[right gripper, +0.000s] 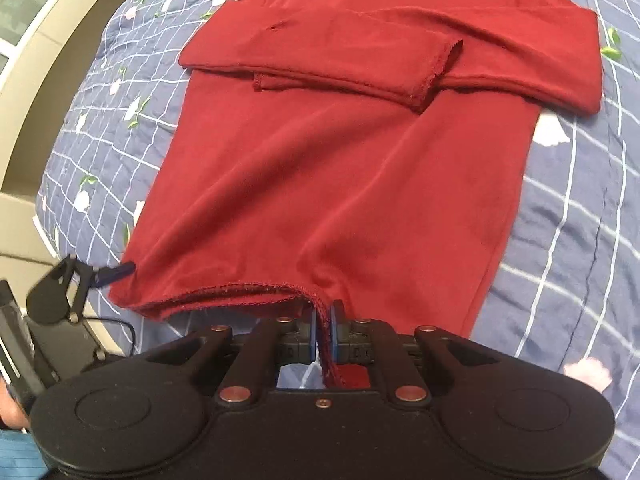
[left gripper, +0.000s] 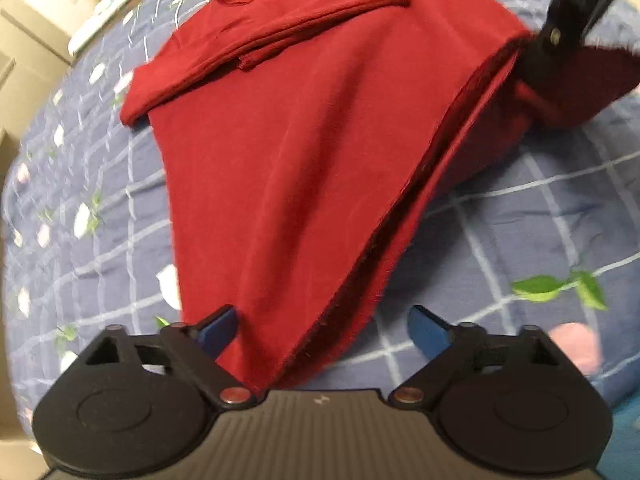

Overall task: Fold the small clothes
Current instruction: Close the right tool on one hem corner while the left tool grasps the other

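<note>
Red long-sleeved top [right gripper: 340, 184]: soft, limp, light. Right gripper [right gripper: 325, 328] pinches hem; left gripper [left gripper: 320, 328] spread wide at hem's other corner; grip there.

A dark red long-sleeved top [right gripper: 340, 168] lies spread on a bed, neckline at the far end, hem at the near end. Both sleeves [right gripper: 360, 60] are folded across the chest, one cuff overlapping the other. The raw-edged hem [right gripper: 240, 294] is lifted off the bed along the near edge, its two layers parted slightly, and one corner is bunched upward.
</note>
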The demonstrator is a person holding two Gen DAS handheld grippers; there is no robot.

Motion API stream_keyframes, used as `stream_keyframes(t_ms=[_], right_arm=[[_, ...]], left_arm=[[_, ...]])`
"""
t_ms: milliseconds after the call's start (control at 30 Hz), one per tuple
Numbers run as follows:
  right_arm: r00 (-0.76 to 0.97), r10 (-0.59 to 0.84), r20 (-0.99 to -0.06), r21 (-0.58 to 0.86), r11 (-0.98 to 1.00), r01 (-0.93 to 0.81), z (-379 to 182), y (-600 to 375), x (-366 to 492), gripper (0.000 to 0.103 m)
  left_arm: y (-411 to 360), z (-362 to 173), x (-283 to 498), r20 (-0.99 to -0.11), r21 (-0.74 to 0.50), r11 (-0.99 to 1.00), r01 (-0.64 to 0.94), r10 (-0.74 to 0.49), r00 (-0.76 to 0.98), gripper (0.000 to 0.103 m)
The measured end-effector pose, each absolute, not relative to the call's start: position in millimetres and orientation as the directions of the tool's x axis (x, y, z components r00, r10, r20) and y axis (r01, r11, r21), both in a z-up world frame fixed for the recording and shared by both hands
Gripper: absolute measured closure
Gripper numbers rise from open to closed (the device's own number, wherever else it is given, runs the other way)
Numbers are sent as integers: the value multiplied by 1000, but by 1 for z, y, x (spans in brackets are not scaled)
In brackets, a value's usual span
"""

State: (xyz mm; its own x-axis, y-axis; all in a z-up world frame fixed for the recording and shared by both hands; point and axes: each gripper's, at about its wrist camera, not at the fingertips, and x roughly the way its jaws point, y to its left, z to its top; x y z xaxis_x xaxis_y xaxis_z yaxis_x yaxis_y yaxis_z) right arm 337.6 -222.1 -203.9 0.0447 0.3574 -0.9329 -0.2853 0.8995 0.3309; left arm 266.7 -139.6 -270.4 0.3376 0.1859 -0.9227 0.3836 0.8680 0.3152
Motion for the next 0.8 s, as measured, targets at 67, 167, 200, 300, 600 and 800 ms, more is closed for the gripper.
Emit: stream_keyframes(t_ms=[67,167,200,300,600,800], right_arm=[[40,347,-937,318,895,-313,-204,-221,336,97],[34,327,-944,293,884,-365,-208,-217,331,97],[32,322,-946,285,876,-388,-209,-213,328,97],[44,292,-955,234,839,-491,-210,-206,314,96],[94,205,-974,76,688,-722,-225,-187,268,69],[149,146,-978,-35,588,-808,-239,-176,242,48]], left_arm=[[-137,-273,273,-909,356,855,377,224,350,24],[-127,-272,281,-899,384,851,359,255,357,40],[-124,-271,283,-894,395,845,359,264,361,43],[-116,-269,281,-886,418,822,387,275,374,50],[-106,-249,284,-917,351,842,408,221,333,96],[-101,-226,301,-934,305,896,322,215,284,96]])
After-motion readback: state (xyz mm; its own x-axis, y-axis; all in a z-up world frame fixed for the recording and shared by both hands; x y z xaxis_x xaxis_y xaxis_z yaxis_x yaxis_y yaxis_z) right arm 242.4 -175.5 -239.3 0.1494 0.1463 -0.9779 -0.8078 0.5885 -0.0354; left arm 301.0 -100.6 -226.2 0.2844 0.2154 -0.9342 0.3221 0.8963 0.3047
